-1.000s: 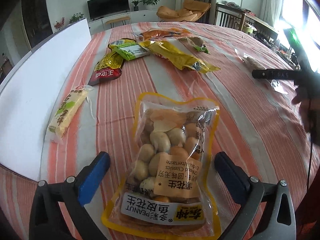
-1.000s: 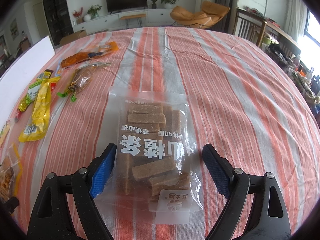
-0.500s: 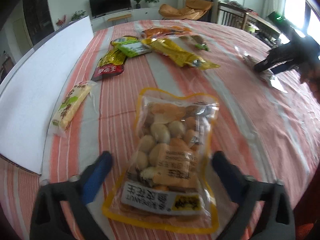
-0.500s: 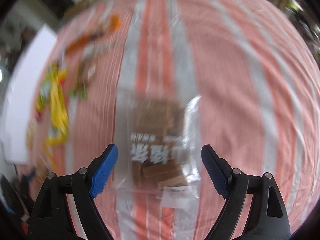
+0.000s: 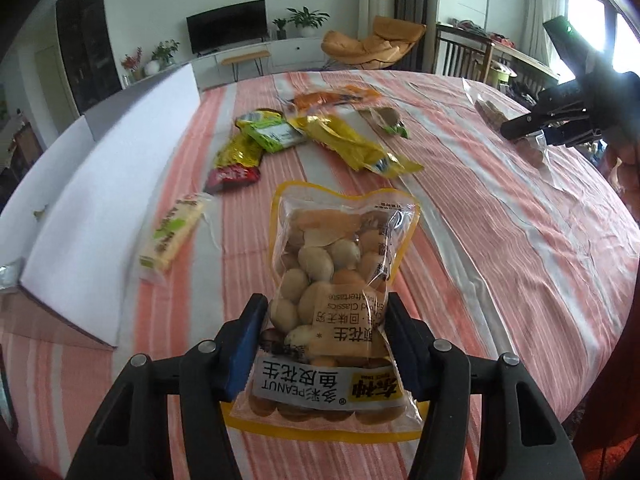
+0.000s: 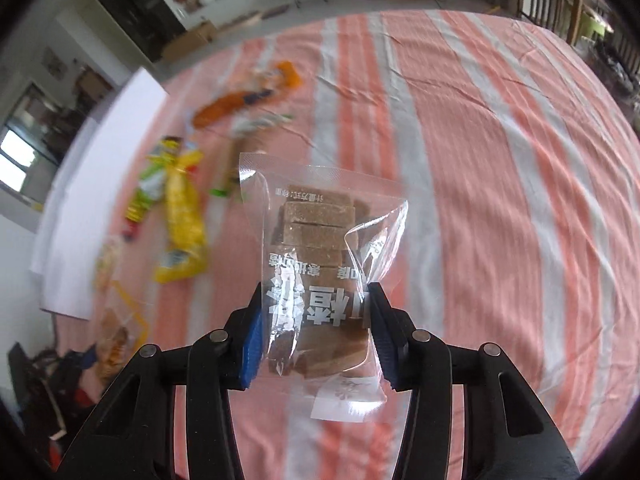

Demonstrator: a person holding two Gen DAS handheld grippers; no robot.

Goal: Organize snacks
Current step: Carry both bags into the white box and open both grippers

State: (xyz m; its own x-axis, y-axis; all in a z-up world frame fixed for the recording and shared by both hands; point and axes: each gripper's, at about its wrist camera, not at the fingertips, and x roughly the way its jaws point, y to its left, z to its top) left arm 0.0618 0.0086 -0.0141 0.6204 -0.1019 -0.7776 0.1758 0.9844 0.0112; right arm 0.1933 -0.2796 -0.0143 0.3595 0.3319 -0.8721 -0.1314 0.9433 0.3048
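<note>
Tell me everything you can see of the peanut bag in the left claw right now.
The peanut bag is a clear plastic pouch with a yellow border, packed with pale and tan coated peanuts. A white band reading PEANUT and an orange label, both upside down in the left wrist view, cross its near end. The left claw has just been closing and its blue pads now pinch the bag's sides near that end, puckering the film. The far end juts forward over the striped tablecloth, apparently lifted clear.

Striped tablecloth (image 5: 500, 216) bears scattered snack packets (image 5: 352, 146).
</note>
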